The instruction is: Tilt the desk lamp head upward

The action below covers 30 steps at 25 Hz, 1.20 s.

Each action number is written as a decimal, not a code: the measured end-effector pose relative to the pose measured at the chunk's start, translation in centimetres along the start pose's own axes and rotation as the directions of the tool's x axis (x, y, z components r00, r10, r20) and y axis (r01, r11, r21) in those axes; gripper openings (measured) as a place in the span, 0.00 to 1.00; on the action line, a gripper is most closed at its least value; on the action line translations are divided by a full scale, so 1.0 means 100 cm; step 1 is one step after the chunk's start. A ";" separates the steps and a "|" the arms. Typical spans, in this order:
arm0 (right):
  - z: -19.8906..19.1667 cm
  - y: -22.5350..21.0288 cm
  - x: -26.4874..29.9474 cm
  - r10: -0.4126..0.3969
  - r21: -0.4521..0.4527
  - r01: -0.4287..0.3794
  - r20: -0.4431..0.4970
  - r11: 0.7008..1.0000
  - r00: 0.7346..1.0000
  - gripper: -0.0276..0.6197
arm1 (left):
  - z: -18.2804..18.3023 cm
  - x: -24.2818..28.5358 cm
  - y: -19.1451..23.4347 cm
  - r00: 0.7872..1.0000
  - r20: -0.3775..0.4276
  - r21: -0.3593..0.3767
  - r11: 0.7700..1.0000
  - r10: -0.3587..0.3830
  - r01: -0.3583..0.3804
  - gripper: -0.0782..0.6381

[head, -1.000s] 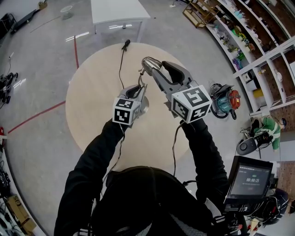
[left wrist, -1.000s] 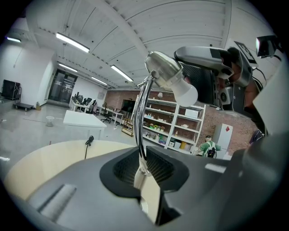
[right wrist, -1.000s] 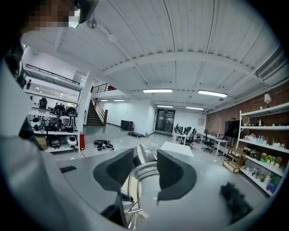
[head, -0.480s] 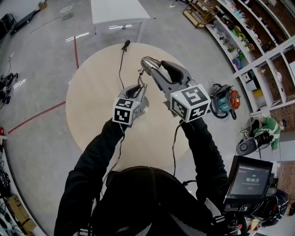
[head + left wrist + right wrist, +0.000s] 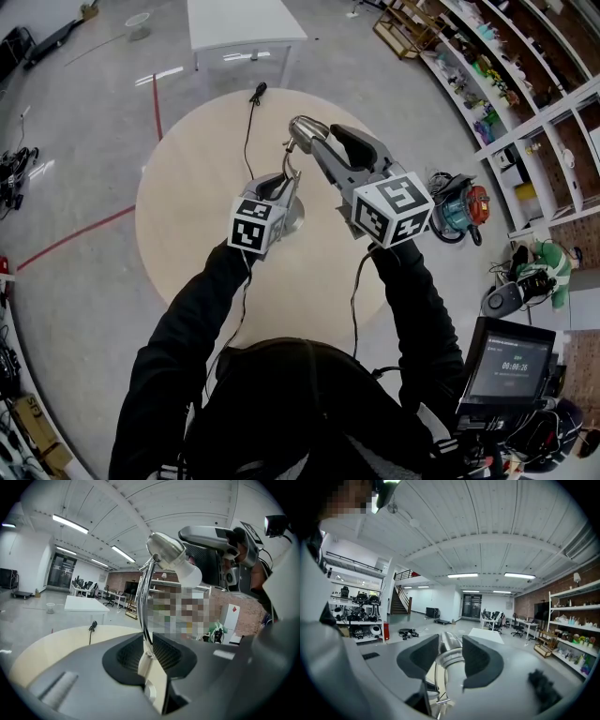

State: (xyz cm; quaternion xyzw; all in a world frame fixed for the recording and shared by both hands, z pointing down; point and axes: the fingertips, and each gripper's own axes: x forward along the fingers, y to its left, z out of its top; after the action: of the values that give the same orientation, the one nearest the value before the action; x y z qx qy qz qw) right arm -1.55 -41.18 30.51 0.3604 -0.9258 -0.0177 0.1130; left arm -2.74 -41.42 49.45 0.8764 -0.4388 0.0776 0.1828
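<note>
Big open lab/workshop hall, concrete floor (image 5: 75, 169) w/ red tape (image 5: 157, 103), wall shelves (image 5: 539, 117) of props, brick wall (image 5: 527, 604), staircase (image 5: 397, 604).

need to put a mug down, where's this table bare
Bare: the round table left of the cord, and its near edge. Crowded: the middle, around the lamp and its base.

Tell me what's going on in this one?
A person stands over a round wooden table, working on a chrome desk lamp with a hand-held gripper in each hand. The left hand-held gripper pinches the thin lamp stem to steady it, though its jaws have just opened slightly. The right hand-held gripper is closed around the lamp head. The head's bulb end slopes downward in the left gripper view, so the upward tilt looks not yet done.
</note>
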 end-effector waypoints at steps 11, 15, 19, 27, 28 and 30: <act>-0.004 -0.015 -0.034 -0.043 0.108 0.035 0.071 0.994 0.997 0.29 | -0.008 -0.022 0.004 1.000 -0.010 -0.012 1.000 0.002 -0.002 0.20; -0.018 -0.019 -0.059 -0.082 0.176 0.064 0.095 0.982 0.992 0.29 | -0.002 -0.043 0.002 1.000 0.017 -0.015 1.000 0.002 -0.002 0.20; -0.039 -0.019 -0.083 -0.114 0.247 0.085 0.107 0.965 0.988 0.28 | 0.010 -0.072 -0.009 0.998 0.060 0.000 1.000 -0.002 0.002 0.20; -0.087 -0.024 -0.137 -0.186 0.467 0.116 0.108 0.877 0.977 0.05 | 0.008 -0.117 -0.067 0.994 0.080 0.096 0.993 -0.073 0.065 0.19; -0.093 -0.021 -0.142 -0.185 0.483 0.114 0.101 0.868 0.978 0.05 | 0.005 -0.121 -0.073 0.993 0.075 0.079 0.994 -0.087 0.081 0.18; -0.106 -0.011 -0.147 -0.165 0.488 0.107 0.079 0.866 0.983 0.05 | -0.001 -0.128 -0.084 0.990 0.061 0.025 0.992 -0.125 0.124 0.12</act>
State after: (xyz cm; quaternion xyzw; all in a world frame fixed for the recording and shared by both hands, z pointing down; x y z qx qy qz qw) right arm 12.05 -31.64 37.84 0.4398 -0.8782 0.1842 -0.0366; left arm -3.78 -27.32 43.60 0.9059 -0.3880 0.0431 0.1642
